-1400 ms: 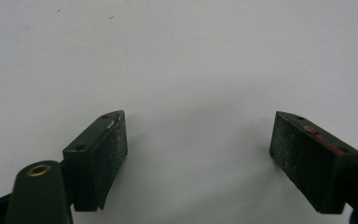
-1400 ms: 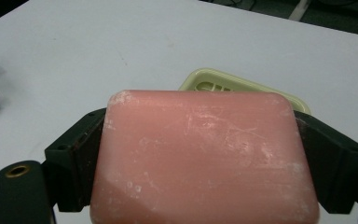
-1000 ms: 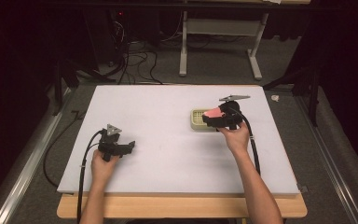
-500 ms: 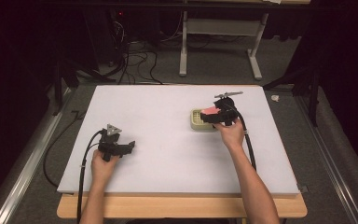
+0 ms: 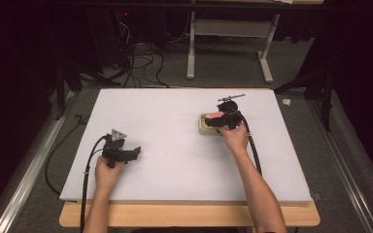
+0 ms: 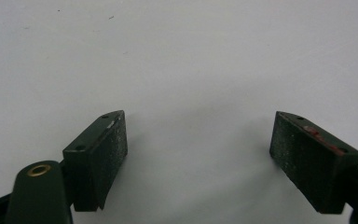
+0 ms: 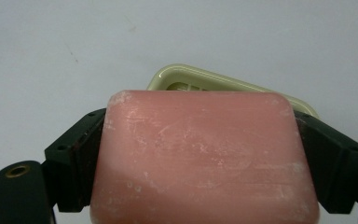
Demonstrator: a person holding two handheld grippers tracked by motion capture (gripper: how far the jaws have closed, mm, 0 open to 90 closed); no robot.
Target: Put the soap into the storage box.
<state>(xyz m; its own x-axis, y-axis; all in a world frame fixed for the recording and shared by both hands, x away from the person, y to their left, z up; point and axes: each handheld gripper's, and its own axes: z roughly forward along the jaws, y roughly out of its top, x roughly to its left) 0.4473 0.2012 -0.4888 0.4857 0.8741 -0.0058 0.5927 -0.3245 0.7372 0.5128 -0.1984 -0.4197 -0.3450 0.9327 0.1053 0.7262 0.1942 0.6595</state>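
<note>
Pink soap [image 5: 216,115] is seen in the high view gripped by the right tool [image 5: 219,121], held just above a pale green dish [image 5: 205,127] on the far right part of the white counter [image 5: 175,160]. The left tool [image 5: 135,152] is rested near the counter's left front, well apart from the dish.

From the left gripper view, its jaws are spread wide over bare counter, with nothing held.

In the right gripper view, the soap [image 7: 205,158] is clamped on both sides by the jaws, and the dish [image 7: 191,79] lies just behind and below it. The grasp is judged done; whether the soap is being lowered into the dish or lifted out cannot be told, so setting down and release are judged left.
</note>
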